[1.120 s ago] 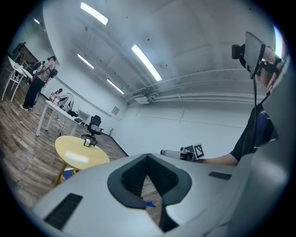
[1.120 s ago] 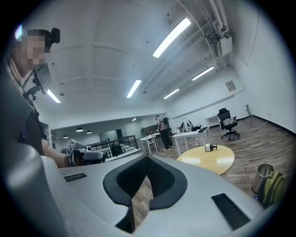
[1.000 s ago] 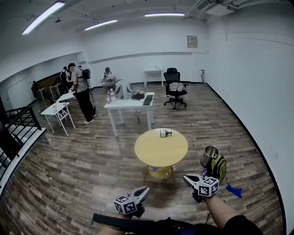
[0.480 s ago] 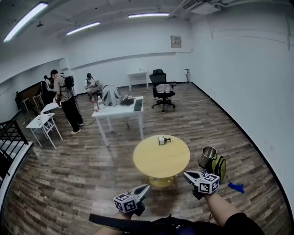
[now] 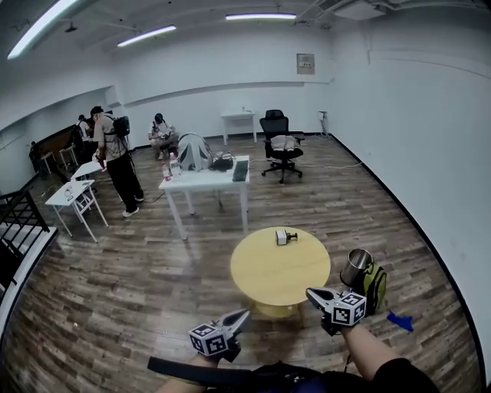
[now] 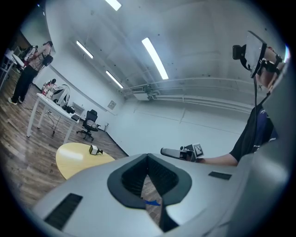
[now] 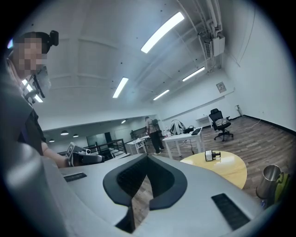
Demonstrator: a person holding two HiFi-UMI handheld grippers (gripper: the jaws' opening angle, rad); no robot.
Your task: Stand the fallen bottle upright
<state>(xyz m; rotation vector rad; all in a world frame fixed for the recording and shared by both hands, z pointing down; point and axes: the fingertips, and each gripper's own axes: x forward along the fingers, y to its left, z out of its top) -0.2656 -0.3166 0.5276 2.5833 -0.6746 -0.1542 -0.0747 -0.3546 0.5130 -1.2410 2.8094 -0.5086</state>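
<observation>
Both grippers nearer yellow table [image 5: 270,278] now. Left gripper [image 5: 244,315], right gripper [image 5: 311,294]: jaws pressed together, nothing held. Fallen bottle [image 5: 285,236] lies on table, well ahead of fingertips. Step close, spread jaws wide, grab middle, tip up slowly.

You stand in a sparse open office: beyond the round yellow tabletop [image 5: 268,275] sit a white desk [image 5: 201,181] bearing a keyboard [image 5: 241,170], a black swivel chair [image 5: 280,144], and strip lights [image 5: 261,16] overhead.

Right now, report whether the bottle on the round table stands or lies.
Lying: the bottle rests on its side on the yellow table, not yet stood up.
</observation>
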